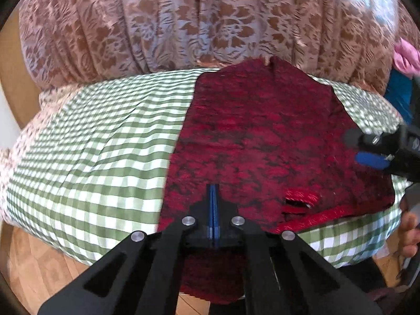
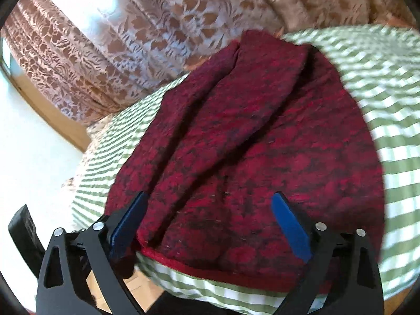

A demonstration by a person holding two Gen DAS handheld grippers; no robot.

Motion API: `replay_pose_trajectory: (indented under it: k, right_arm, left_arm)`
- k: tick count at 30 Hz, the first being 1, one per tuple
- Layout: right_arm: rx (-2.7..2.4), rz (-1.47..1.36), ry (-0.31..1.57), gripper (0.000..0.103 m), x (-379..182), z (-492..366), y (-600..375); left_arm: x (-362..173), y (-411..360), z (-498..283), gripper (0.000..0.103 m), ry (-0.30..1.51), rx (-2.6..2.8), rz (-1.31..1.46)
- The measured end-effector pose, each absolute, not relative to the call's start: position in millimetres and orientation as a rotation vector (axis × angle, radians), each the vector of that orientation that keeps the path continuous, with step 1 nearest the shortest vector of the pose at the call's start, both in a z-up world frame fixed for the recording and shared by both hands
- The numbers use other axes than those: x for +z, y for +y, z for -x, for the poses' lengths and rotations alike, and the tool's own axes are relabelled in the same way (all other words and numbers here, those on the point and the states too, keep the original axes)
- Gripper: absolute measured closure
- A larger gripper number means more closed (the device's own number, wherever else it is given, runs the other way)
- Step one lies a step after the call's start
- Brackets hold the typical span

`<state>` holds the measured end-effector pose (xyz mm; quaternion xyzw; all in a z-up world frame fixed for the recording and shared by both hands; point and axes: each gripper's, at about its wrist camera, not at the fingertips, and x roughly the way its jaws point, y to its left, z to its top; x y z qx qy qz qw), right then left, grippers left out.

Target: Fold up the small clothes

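Observation:
A dark red patterned garment (image 1: 262,136) lies spread on a green and white checked cloth (image 1: 92,162) over a table. My left gripper (image 1: 214,191) is shut at the garment's near edge, where the fabric hangs down below it; it seems pinched on that edge. My right gripper (image 2: 210,202) is open, its blue pads (image 2: 288,223) either side of the garment's (image 2: 249,144) near part, just above it and holding nothing. The right gripper also shows in the left wrist view (image 1: 367,152), at the garment's right side.
A brown floral curtain (image 1: 183,26) hangs behind the table. Pink and blue cloth (image 1: 404,78) lies at the far right. Wooden floor (image 1: 39,262) shows below the table edge. The other gripper's black body (image 2: 23,231) is at the lower left.

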<state>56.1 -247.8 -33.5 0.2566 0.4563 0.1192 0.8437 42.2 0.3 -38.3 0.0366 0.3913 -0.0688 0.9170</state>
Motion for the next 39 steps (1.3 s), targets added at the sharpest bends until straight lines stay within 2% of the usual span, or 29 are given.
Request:
replay_pose_trajectory:
  k: [3,4,5,6,7,9,10,12,14,15,16,18,23,28,29,30,31,32,39]
  right_arm:
    - [0.278,-0.580,0.997,0.028,-47,-75,-236]
    - [0.281,-0.591,0.997,0.031,-49,-79,-234]
    - [0.283,-0.608,0.989,0.033,-50,-88,-231]
    - [0.272,-0.604,0.984,0.042,-51,-93,-228]
    - [0.256,-0.572,0.981,0.058,-50,-99,-225]
    - [0.260,-0.553,0.975,0.077,-48,-105,-225]
    - [0.273,-0.554,0.965,0.088,-43,-106,-229]
    - [0.299,-0.548,0.942,0.090,-33,-104,-237]
    - [0.326,-0.533,0.912,0.092,-20,-98,-247]
    - [0.341,-0.541,0.904,0.093,-15,-95,-252]
    - [0.348,-0.550,0.889,0.095,-8,-92,-261]
    - [0.331,-0.551,0.838,0.103,7,-85,-279]
    - [0.191,-0.624,0.667,0.103,50,-67,-363]
    - [0.164,-0.635,0.735,0.102,35,-64,-382]
    - [0.178,-0.641,0.767,0.095,26,-65,-377]
    - [0.184,-0.651,0.794,0.063,16,-65,-372]
    - [0.182,-0.664,0.810,0.026,9,-63,-371]
    - [0.185,-0.679,0.818,0.023,-2,-63,-363]
    - [0.351,-0.714,0.983,0.028,-47,-97,-291]
  left_arm:
    - [-35,16,-47,0.100,0.830,-0.191,0.031]
    - [-33,18,-44,0.087,0.814,-0.200,0.056]
    - [-32,18,-42,0.059,0.799,-0.211,0.049]
    - [-31,14,-39,0.049,0.780,-0.212,0.023]
    - [-31,10,-35,0.042,0.755,-0.207,-0.004]
    - [-34,-4,-31,0.039,0.744,-0.252,-0.071]
    - [-39,-13,-29,0.039,0.747,-0.258,-0.123]
    - [-52,-27,-29,0.044,0.758,-0.243,-0.231]
    - [-61,-32,-33,0.084,0.791,-0.263,-0.261]
    - [-58,-28,-33,0.085,0.794,-0.267,-0.236]
    - [-54,-23,-34,0.092,0.793,-0.276,-0.202]
    - [-41,-8,-40,0.093,0.805,-0.300,-0.101]
    - [-12,32,-61,0.096,0.779,-0.299,0.092]
    - [22,62,-92,0.096,0.683,-0.221,0.150]
    - [30,74,-103,0.097,0.657,-0.175,0.156]
    - [35,84,-113,0.097,0.644,-0.138,0.155]
    - [37,92,-120,0.099,0.641,-0.114,0.159]
    - [39,103,-131,0.103,0.640,-0.078,0.164]
    - [30,162,-213,0.103,0.683,0.185,0.151]
